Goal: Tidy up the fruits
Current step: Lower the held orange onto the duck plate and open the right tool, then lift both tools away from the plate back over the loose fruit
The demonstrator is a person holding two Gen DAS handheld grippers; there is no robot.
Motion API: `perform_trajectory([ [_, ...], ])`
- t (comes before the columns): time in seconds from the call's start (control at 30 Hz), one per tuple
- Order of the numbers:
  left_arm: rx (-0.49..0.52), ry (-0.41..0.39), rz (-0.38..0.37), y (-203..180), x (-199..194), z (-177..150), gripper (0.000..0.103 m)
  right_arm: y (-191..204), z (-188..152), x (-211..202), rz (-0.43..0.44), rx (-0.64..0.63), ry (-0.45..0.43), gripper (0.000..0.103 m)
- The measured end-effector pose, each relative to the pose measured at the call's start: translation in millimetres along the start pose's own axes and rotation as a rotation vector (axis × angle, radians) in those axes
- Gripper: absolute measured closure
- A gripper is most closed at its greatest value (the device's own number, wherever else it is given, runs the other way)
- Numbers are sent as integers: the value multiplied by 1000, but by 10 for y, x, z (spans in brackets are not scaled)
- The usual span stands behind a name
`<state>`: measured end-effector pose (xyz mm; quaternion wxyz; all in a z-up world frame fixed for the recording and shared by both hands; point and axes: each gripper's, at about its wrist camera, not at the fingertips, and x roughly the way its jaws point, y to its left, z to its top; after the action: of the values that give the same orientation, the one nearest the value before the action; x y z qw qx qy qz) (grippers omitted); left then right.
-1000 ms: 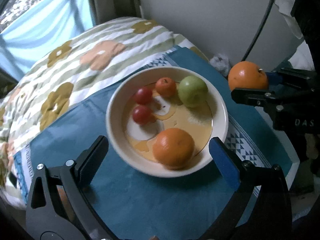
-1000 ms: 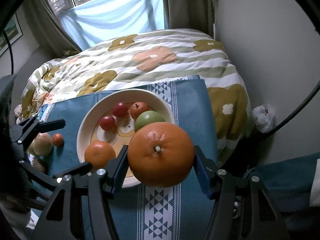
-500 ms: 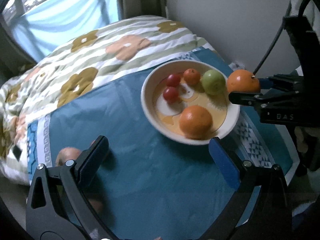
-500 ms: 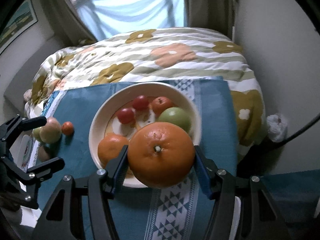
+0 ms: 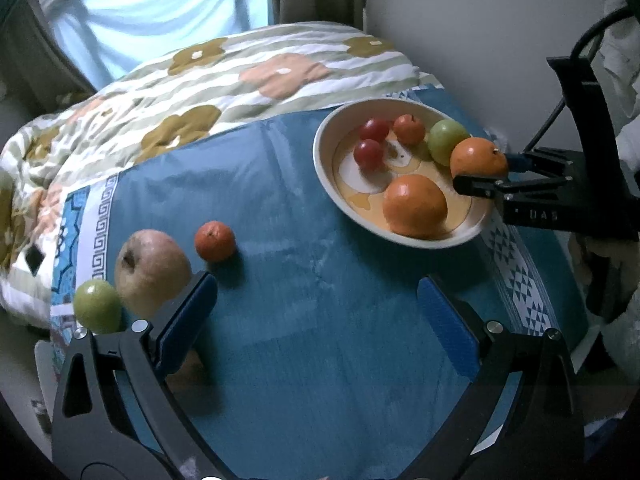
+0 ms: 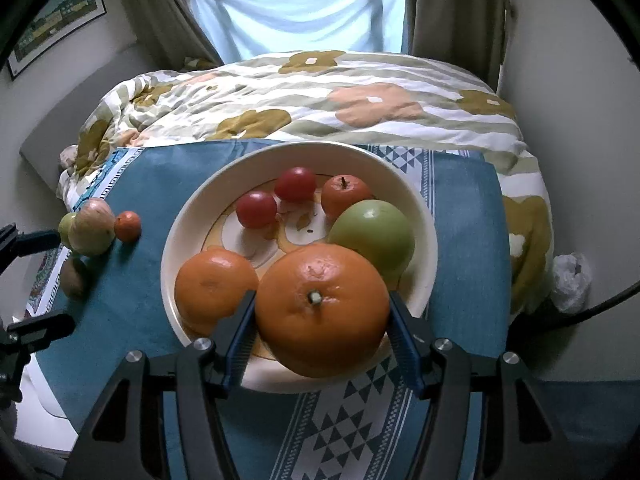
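Observation:
My right gripper (image 6: 320,312) is shut on a big orange (image 6: 322,308), held just above the near rim of a cream bowl (image 6: 424,216). Inside the bowl lie another orange (image 6: 214,284), a green apple (image 6: 374,232), two red tomatoes (image 6: 256,209) and a small orange-red fruit (image 6: 346,194). My left gripper (image 5: 316,286) stands open over the blue cloth (image 5: 280,208) with nothing between its fingers. Just left of its left finger sit a pale apple (image 5: 152,268), a small green fruit (image 5: 97,306) and a tangerine (image 5: 215,241).
A brown fruit (image 6: 74,276) lies at the cloth's left edge. The cloth is spread over a bed with a flowered quilt (image 6: 320,96). A wall and a black cable (image 5: 560,92) are to the right, and a curtained window (image 6: 304,4) is behind.
My left gripper has swung left, away from the bowl, bringing the loose fruits into view. My right gripper has come down and closer over the bowl, still holding the orange.

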<state>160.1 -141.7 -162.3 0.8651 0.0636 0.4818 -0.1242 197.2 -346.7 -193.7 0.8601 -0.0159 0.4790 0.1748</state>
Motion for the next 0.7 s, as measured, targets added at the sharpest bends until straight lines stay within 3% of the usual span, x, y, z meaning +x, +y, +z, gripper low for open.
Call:
perform_trajectory([
  [0.07,-7,2,6,-10,-11,-19,0,-27,-17,-12,19,16,-4,45],
  [0.13,-16,1,14,-18,-35,-43,0,-47,-45,-57,34,24,-25,34],
  [0.17,-21,1,17,-18,-51,-58,0,-58,-57,-102,34,27,-48,15],
  [0.2,-26,0,19,-16,-64,-72,0,-71,-68,-148,34,30,-70,2],
  [0.7,-86,-83,90,-61,-566,-230,0,-55,-97,-675,29,16,-139,1],
])
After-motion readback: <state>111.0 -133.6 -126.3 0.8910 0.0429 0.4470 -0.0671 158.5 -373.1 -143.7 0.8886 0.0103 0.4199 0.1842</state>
